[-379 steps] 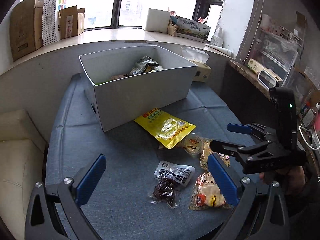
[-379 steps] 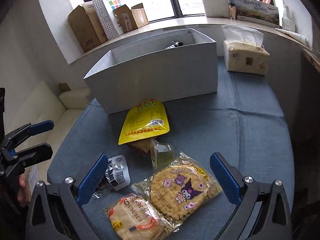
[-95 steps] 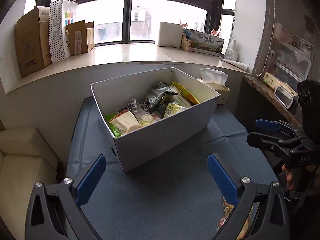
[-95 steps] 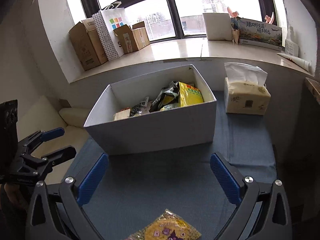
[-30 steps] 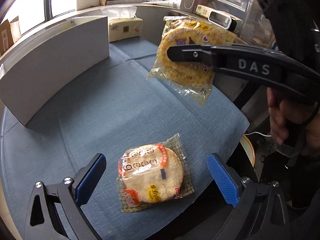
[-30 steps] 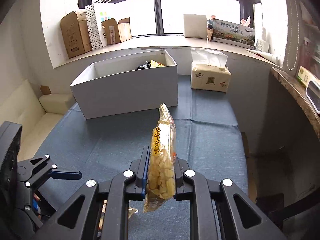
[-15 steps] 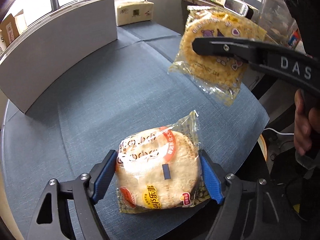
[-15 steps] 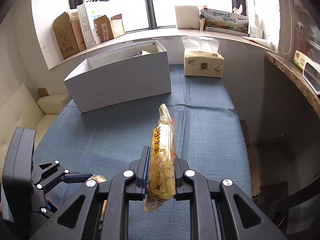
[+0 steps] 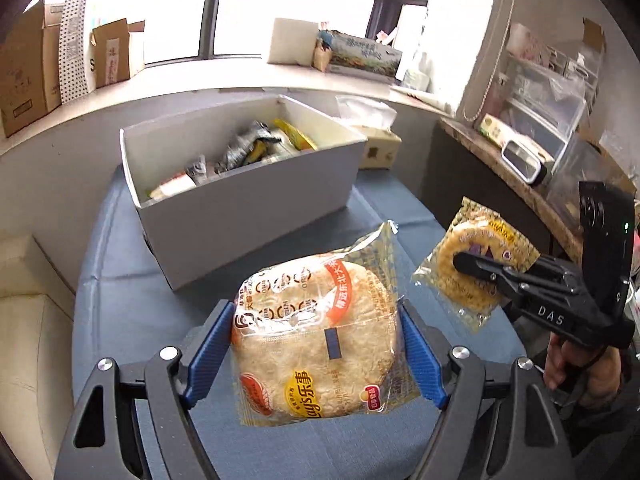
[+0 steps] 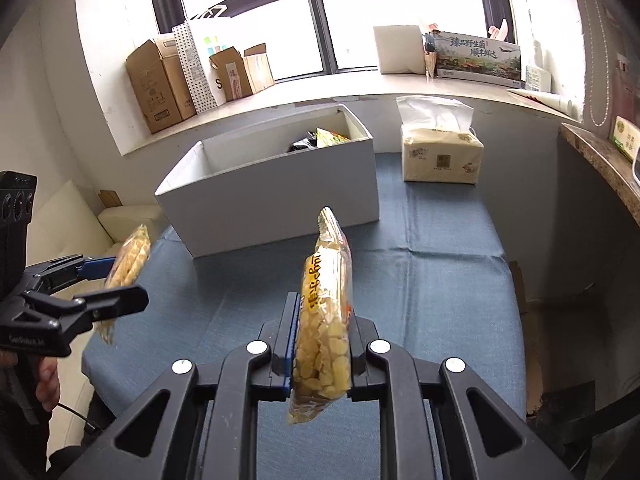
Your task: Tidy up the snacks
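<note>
Gripping a round rice cracker packet (image 9: 316, 340) between its blue pads (image 9: 212, 346), the left gripper (image 9: 316, 352) is raised above the blue tablecloth (image 9: 120, 312), level and aimed toward the white box (image 9: 248, 200). Its jaws are clenched on the packet's two side edges, so the flat face of the wrapper looks up at the camera. The packet is clear plastic with a pale, round cake inside, an orange-red band across the top right and yellow and red badges along the bottom edge. From the right wrist view the same packet (image 10: 128, 264) shows edge-on, off the table, at the left gripper (image 10: 114, 284), with the person's hand (image 10: 46, 380) on the handle below.

The right gripper (image 10: 322, 344) is also lifted, its fingers pointing toward the white box (image 10: 272, 196), and its jaws are closed tight on a yellow snack packet (image 10: 326, 320). This packet stands upright and edge-on to the camera, with its sealed top tilting slightly left. In the left wrist view the yellow snack packet (image 9: 474, 268) hangs beside the rice cracker packet, showing a round, bumpy yellow cake with small purple cartoon prints under clear film, pinched at the right gripper (image 9: 460, 264).

The white box sits on the far part of the tablecloth, open-topped, with several snack bags (image 9: 248, 148) inside. A tissue pack (image 10: 440, 152) stands just right of it.
</note>
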{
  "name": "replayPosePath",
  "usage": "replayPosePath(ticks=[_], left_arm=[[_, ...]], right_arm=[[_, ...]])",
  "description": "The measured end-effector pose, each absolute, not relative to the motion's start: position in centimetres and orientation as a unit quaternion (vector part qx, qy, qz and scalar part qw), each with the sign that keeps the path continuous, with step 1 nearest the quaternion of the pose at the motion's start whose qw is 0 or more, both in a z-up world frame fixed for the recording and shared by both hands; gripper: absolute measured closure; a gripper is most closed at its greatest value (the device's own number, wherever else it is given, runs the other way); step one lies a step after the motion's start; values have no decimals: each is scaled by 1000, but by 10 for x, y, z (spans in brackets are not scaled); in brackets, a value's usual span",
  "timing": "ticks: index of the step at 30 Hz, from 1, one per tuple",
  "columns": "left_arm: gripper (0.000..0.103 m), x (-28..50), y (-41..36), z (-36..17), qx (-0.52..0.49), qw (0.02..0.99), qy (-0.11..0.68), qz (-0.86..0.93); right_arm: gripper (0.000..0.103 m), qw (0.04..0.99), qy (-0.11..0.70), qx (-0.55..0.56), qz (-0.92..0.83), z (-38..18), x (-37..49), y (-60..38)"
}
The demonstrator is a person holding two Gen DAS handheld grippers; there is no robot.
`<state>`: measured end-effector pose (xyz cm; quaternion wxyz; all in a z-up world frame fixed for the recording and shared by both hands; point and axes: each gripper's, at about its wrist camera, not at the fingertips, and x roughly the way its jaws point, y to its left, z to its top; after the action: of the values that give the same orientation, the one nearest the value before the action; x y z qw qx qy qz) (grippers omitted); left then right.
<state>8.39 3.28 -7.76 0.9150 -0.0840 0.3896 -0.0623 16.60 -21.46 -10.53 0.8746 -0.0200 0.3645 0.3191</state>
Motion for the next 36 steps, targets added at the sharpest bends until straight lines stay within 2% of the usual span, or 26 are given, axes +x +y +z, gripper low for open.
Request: replayPosePath(ticks=[6, 9, 16, 17, 18, 19, 20, 21, 22, 29, 36], left_arm=[[19, 138, 80, -35, -96, 935, 340, -23], [19, 184, 105, -22, -109, 937, 333, -3], [18, 273, 133, -44, -112, 926, 359, 22], [17, 282, 137, -50, -123, 922, 366, 15], [10, 289, 142, -56, -136, 917, 375, 9], [0, 294, 147, -62, -146, 912, 384, 10], [0, 296, 151, -66, -156, 909, 386, 10], [0, 296, 156, -69, -165, 907, 386, 10], [0, 294, 159, -71, -172, 906, 386, 10], [0, 267, 157, -62, -153, 920, 361, 12], [0, 225, 121, -19, -60, 951, 302, 41]], right_arm=[[85, 877, 321, -4, 357, -57, 208, -175], [85, 864, 328, 28, 382, -40, 249, -149], [84, 843, 365, 62, 389, -38, 338, -79], [83, 836, 377, 76, 391, -41, 348, -73], [83, 828, 388, 84, 396, -46, 358, -66], [67, 818, 404, 91, 399, -51, 367, -60], [24, 814, 420, 92, 390, -57, 374, -55], [7, 815, 429, 94, 379, -61, 378, -54], [0, 816, 427, 101, 377, -64, 379, -55], [0, 830, 415, 103, 359, -66, 370, -77], [0, 856, 388, 58, 337, -46, 345, -86]])
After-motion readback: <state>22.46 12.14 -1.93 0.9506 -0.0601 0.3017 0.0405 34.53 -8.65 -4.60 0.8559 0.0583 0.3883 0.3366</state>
